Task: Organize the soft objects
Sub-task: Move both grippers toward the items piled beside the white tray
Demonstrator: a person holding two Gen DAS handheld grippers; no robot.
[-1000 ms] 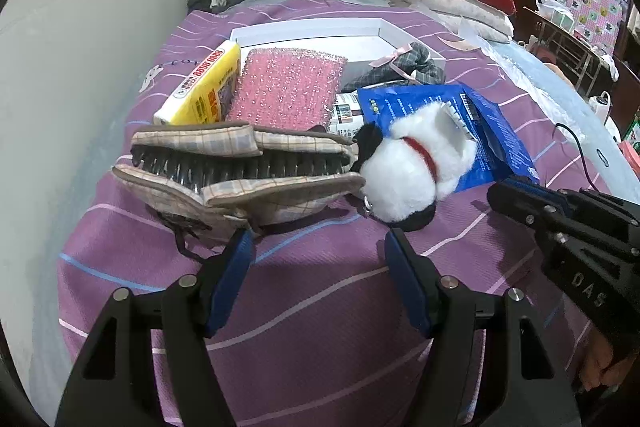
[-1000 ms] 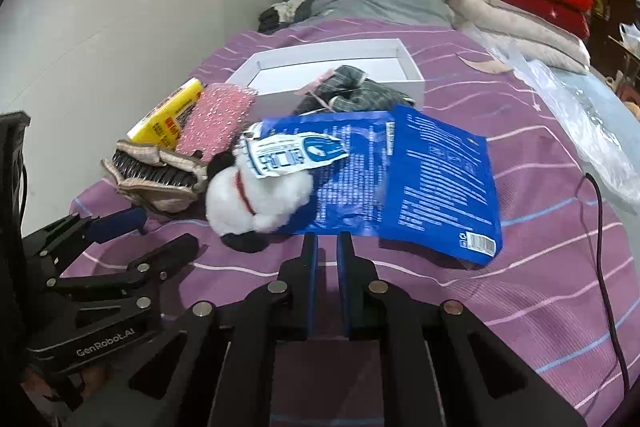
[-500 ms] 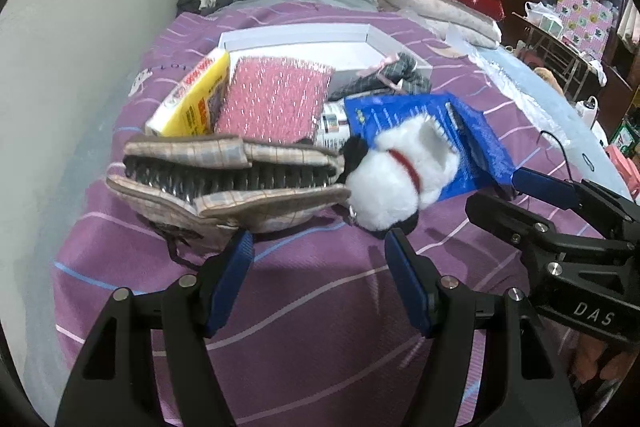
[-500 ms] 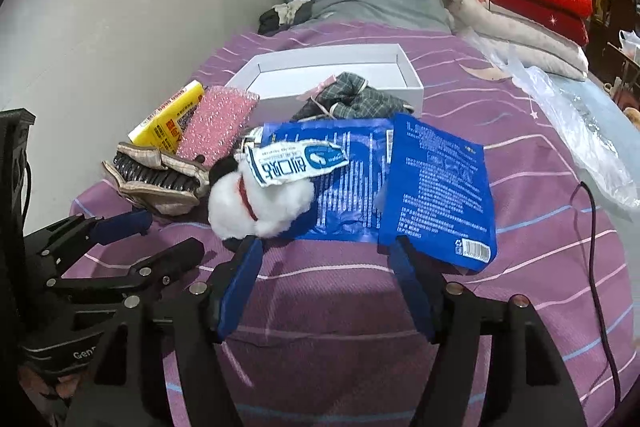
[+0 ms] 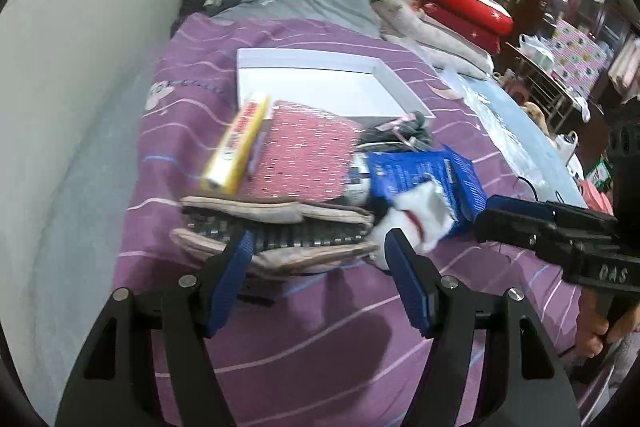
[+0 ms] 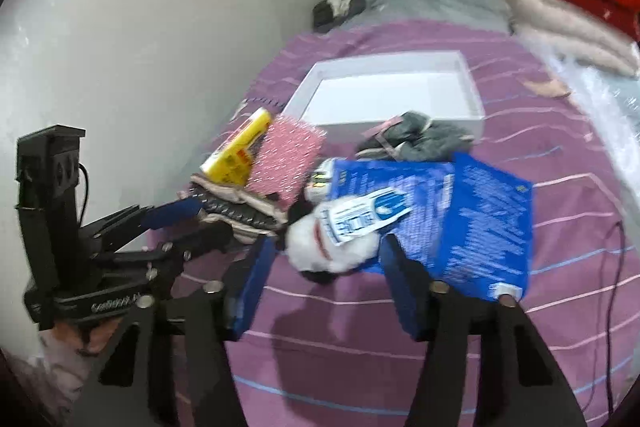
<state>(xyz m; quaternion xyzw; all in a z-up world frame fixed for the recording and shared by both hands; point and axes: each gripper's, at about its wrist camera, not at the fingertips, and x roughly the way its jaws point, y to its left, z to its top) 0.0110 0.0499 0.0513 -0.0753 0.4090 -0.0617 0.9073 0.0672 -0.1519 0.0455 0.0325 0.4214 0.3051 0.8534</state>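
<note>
In the left wrist view, the left claw point(image 5: 318, 247) is spread wide and holds nothing; the plaid pouch point(image 5: 276, 231) lies at frame center just past its tips, on the purple bed point(image 5: 320, 339). In the right wrist view, the right claw point(image 6: 326, 259) gapes wide and empty, and the white plush toy point(image 6: 336, 247) sits between its tips at center. A white box point(image 6: 392, 95) rests above, in the upper middle.

Fluffy plush toy point(image 6: 340, 247), glossy blue plastic pkg point(image 6: 472, 211), matt striped cloth bedsheet point(image 5: 320, 339), sparkly pink sponge point(image 5: 304, 155)
</note>
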